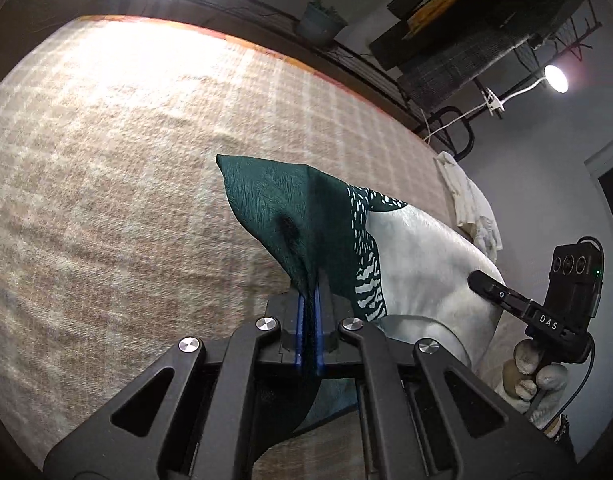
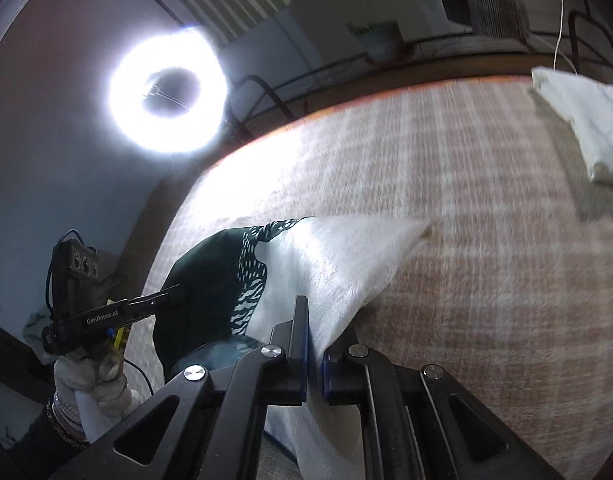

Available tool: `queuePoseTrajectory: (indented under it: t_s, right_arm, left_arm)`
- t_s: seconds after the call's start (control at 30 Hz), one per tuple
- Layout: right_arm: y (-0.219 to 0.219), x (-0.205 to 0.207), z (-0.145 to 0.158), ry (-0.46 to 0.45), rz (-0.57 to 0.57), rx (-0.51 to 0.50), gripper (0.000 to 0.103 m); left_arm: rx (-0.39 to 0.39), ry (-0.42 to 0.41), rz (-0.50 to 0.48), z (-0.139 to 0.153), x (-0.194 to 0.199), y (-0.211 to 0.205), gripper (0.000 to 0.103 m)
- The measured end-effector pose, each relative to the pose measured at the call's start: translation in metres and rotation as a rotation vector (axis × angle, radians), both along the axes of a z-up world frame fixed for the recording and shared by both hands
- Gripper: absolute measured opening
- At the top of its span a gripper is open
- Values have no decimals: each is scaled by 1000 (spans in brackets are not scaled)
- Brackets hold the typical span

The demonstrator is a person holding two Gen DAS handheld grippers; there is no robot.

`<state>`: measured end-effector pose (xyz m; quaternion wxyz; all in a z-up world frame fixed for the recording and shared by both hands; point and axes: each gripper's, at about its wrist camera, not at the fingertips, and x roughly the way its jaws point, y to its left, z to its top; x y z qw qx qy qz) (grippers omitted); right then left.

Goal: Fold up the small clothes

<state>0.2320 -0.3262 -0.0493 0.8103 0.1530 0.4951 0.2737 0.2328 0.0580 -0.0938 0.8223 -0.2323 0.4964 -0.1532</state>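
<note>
Gripping green-white cloth (image 1: 338,220): left claw (image 1: 309,300), right claw (image 2: 312,320); ring light (image 2: 168,90) right-view only.

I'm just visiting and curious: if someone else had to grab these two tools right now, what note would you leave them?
Left gripper: shut on the dark green end of the green-and-white cloth.
Right gripper: shut on the white end of the same cloth.
The cloth hangs between both grippers, lifted above the checked blanket. A crumpled white garment lies at the blanket's far edge.
Done: both ends gripped and raised.
Left: lay it down folded; no finished fold shows yet. The white garment looks unfolded too.
</note>
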Motion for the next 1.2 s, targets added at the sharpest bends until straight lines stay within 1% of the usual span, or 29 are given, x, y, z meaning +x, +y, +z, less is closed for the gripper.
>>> queuePoseTrajectory:
  t_s: [0.1,0.2,0.43,0.67,0.87,1.03,1.2]
  right_arm:
    - [-15,1,6,-18,-16,-4,2]
    - [-24,0,12,-31,-37,-6,2]
    - [-58,1,31,-67,-85,-33,2]
    - [-114,17,43,-87,-138,-64,2]
    - [-166,39,57,-124,-168,-122,2]
    - [-208,59,66,-137,-202,-170,2]
    - [-251,88,78,-172,-226,-239,2]
  left_arm:
    - [20,-32,-32,10,0,-14,1]
    - [13,-41,-53,16,3,-27,1]
    - [10,-72,-122,33,17,-74,1]
    - [-2,-103,-190,47,49,-139,1]
    - [16,-146,-255,57,78,-208,1]
    - [3,-167,-282,59,109,-263,1]
    - [-19,-189,-298,59,137,-309,1]
